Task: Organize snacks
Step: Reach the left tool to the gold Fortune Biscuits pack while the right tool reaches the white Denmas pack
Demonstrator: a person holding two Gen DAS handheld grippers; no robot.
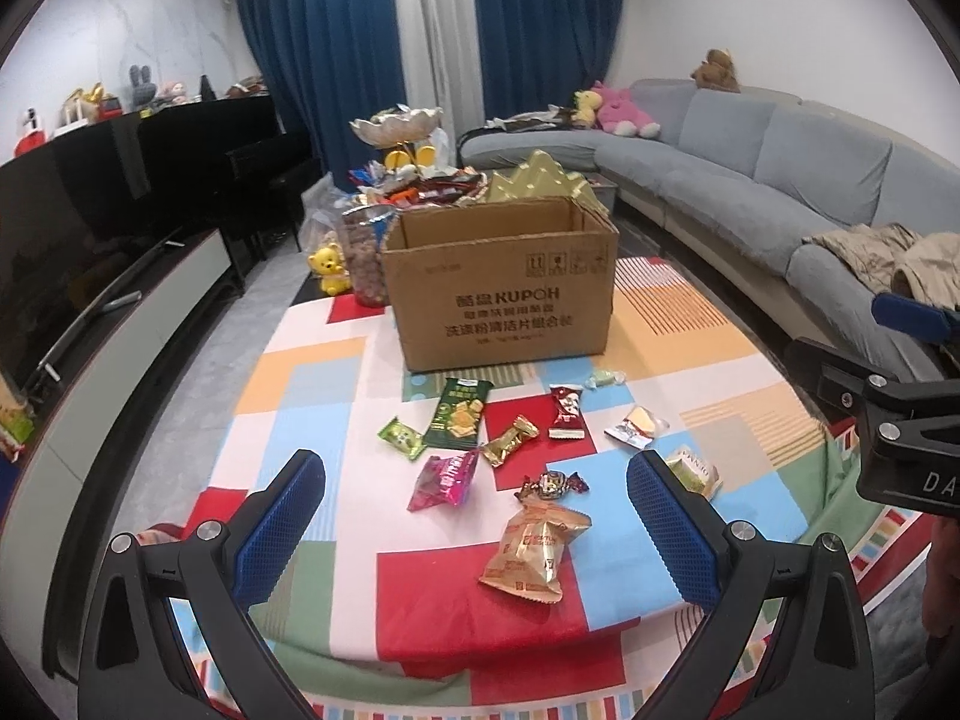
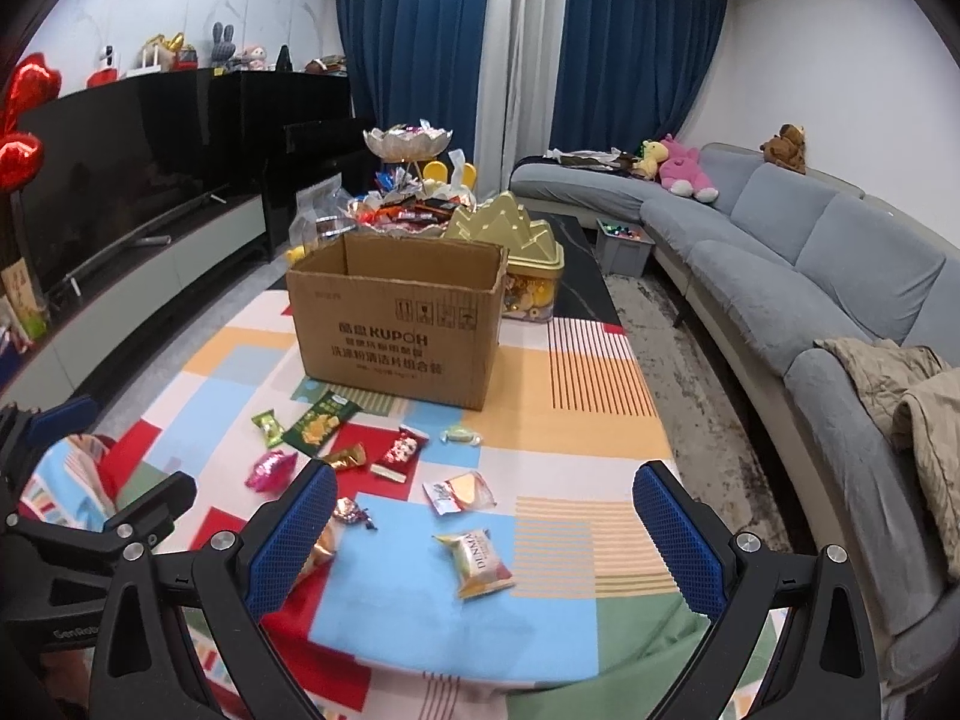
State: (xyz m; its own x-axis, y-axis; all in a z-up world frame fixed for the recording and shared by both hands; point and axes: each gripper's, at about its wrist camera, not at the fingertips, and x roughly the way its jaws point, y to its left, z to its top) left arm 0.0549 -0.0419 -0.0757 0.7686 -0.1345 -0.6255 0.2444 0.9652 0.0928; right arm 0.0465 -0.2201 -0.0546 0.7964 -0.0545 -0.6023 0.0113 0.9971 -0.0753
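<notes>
Left gripper (image 1: 477, 489): fingers spread wide with nothing between them, low in the left wrist frame, above the near part of the surface.
Right gripper (image 2: 485, 495): fingers wide apart too and holding nothing; in the left wrist view its black body shows at the right edge.
Surface (image 1: 678, 324): covered by a cloth of coloured blocks, filling the middle of both frames.
Cardboard box (image 1: 501, 282): open-topped, printed KUPOH, standing upright at centre frame, beyond the loose snacks.
Gold snack bag (image 1: 534, 549): lower centre of the left wrist view, between the left fingers, lying on a red patch.
Pink packet (image 1: 443, 479): just left of centre, near the gold snack bag.
Dark green packet (image 1: 459, 414): just in front of the box, with a small green candy (image 1: 401, 438) beside it on the left.
Red packet (image 1: 566, 413): right of the dark green packet, a small gold bar (image 1: 510, 441) between them.
DINNA packet (image 2: 477, 561): lower centre of the right wrist view, between the right fingers, on a blue patch.
White-and-red packet (image 2: 457, 493): just above the DINNA packet.
Gold tin (image 2: 522, 258): behind the box's right side.
Sofa (image 2: 798, 264): grey, along the right of both frames.
</notes>
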